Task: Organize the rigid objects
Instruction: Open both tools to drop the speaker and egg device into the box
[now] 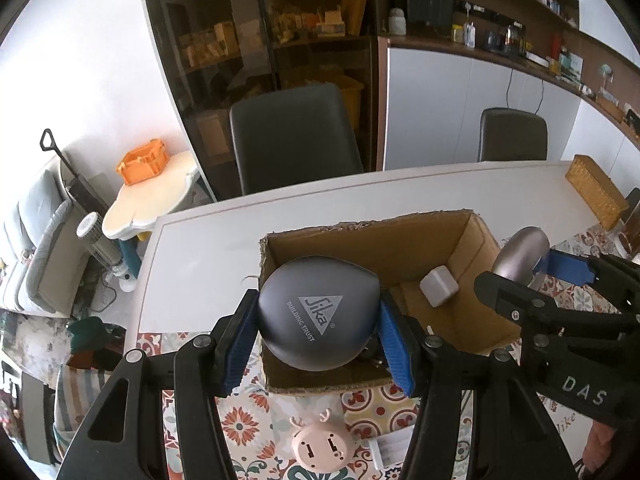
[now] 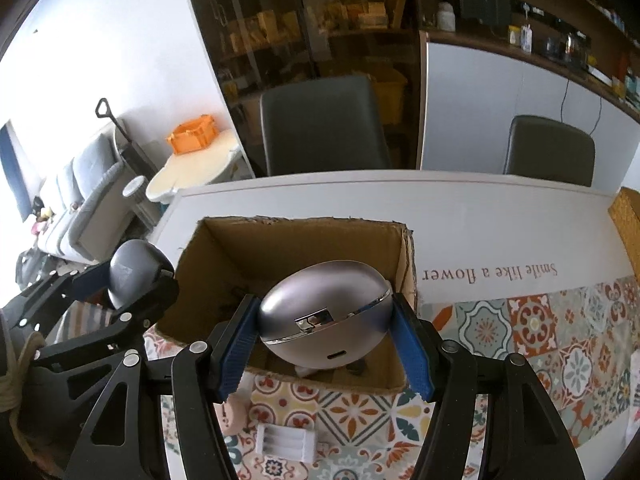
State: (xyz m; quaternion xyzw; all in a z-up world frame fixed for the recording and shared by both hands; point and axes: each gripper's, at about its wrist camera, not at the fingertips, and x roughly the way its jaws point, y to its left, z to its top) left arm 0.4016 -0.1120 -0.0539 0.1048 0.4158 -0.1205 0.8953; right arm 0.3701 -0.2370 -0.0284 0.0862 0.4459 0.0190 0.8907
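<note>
My left gripper is shut on a dark grey rounded case printed "Sika Building Trust", held over the near left part of an open cardboard box. My right gripper is shut on a silver egg-shaped case with a chrome latch, held over the same cardboard box. Each gripper shows in the other view: the right gripper with the silver case at the box's right, the left gripper with the dark case at its left. A small white cube lies inside the box.
The box stands on a white table with a patterned tile mat. A pink plug-shaped toy and a white ribbed holder lie on the mat in front. A wicker basket sits far right. Two dark chairs stand behind.
</note>
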